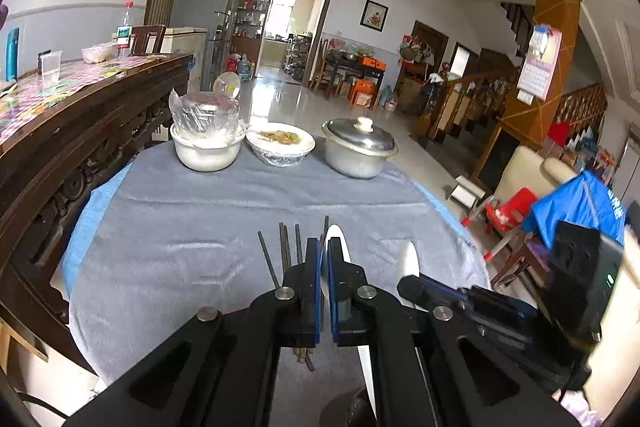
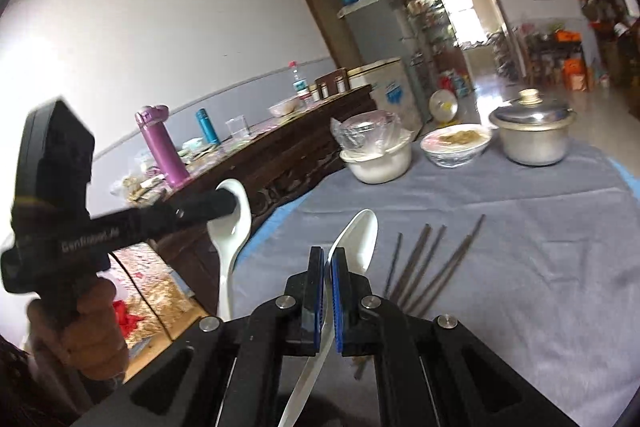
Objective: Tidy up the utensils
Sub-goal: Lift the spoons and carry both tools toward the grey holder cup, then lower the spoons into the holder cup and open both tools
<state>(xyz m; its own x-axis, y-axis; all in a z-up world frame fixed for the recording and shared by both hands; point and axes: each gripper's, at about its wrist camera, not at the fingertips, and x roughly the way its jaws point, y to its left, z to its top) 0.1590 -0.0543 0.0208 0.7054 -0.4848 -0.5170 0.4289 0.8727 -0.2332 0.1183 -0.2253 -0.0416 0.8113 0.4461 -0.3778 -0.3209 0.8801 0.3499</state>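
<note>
My left gripper (image 1: 324,247) is shut on a white spoon (image 1: 335,239) and holds it above the grey cloth; the same spoon shows in the right wrist view (image 2: 234,223) at the left gripper's tip. My right gripper (image 2: 328,255) is shut on a second white spoon (image 2: 358,239), also visible in the left wrist view (image 1: 409,261). Several dark chopsticks (image 1: 286,247) lie on the cloth below the left gripper, and to the right of the right gripper (image 2: 432,259).
At the far end of the grey tablecloth (image 1: 240,203) stand a white bowl with a plastic-wrapped lid (image 1: 206,147), a wrapped dish of food (image 1: 280,143) and a lidded metal pot (image 1: 358,147). A dark wooden sideboard (image 1: 80,131) runs along the left.
</note>
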